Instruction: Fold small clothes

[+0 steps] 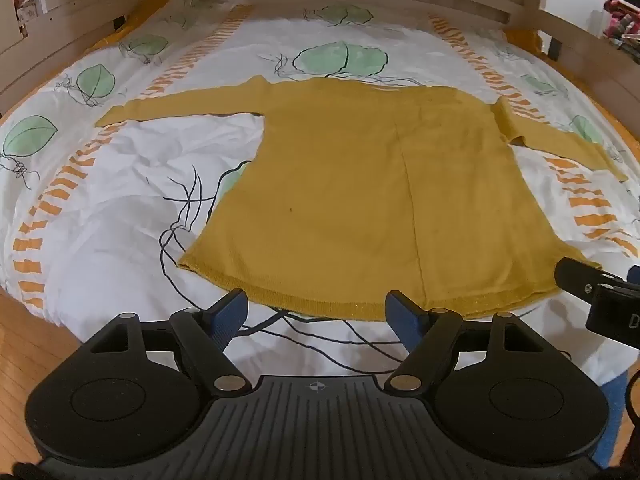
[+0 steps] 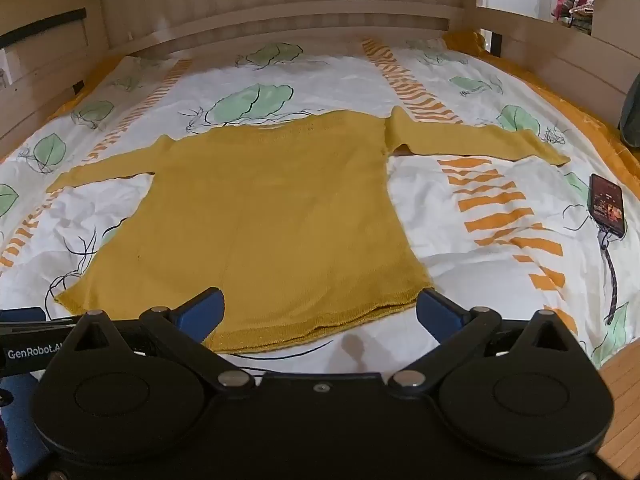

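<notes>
A mustard-yellow knitted sweater lies flat on the bed, both sleeves spread out to the sides and its hem toward me; it fills the middle of the right wrist view too. My left gripper hovers open just short of the hem's middle, nothing between its blue pads. My right gripper is open wide over the hem's right corner, with the hem edge lying between its fingers but not pinched. The right gripper's black body shows at the right edge of the left wrist view.
The sweater rests on a white duvet printed with green leaves and orange stripes. A wooden bed frame rises behind it. A phone on a braided cable lies on the duvet at the right. Wooden floor shows below the bed's near edge.
</notes>
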